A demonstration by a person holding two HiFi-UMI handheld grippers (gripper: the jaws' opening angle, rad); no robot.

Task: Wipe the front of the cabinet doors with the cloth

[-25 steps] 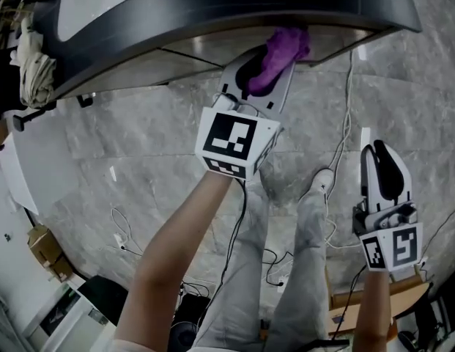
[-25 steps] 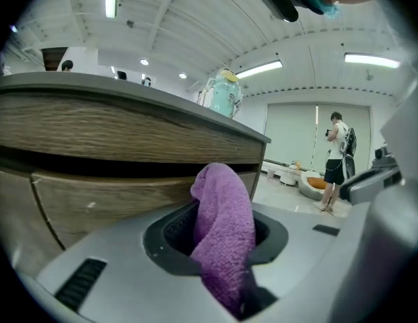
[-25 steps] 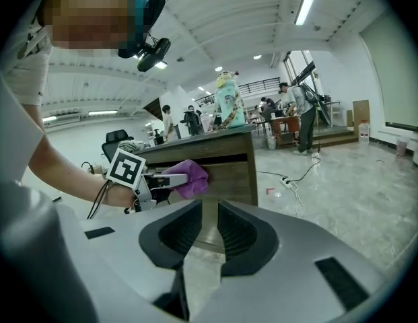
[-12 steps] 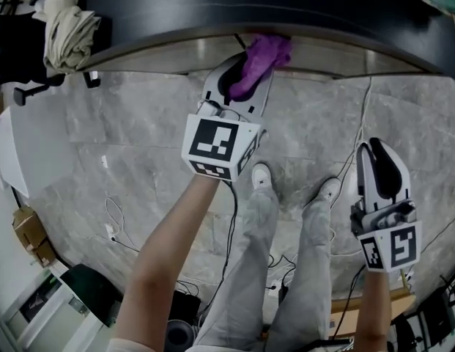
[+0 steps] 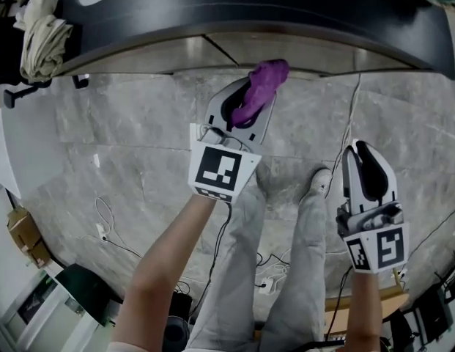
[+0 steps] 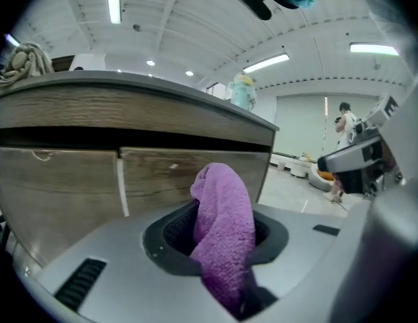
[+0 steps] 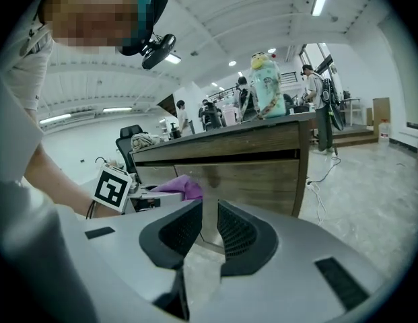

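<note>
Purple cloth [image 5: 269,73] is pinched in the left gripper [image 5: 255,94], on a bare forearm [image 5: 168,255] stretched forward toward the cabinet doors [image 5: 286,53] under the dark countertop [image 5: 249,13]. Right gripper [image 5: 366,152] hangs further back, beside the person's leg [image 5: 300,270], its jaws a little apart with nothing between them. Only the left gripper view shows the wood grain and the seam [image 6: 120,180] between two doors. Whether the cloth touches them, I cannot tell.
</note>
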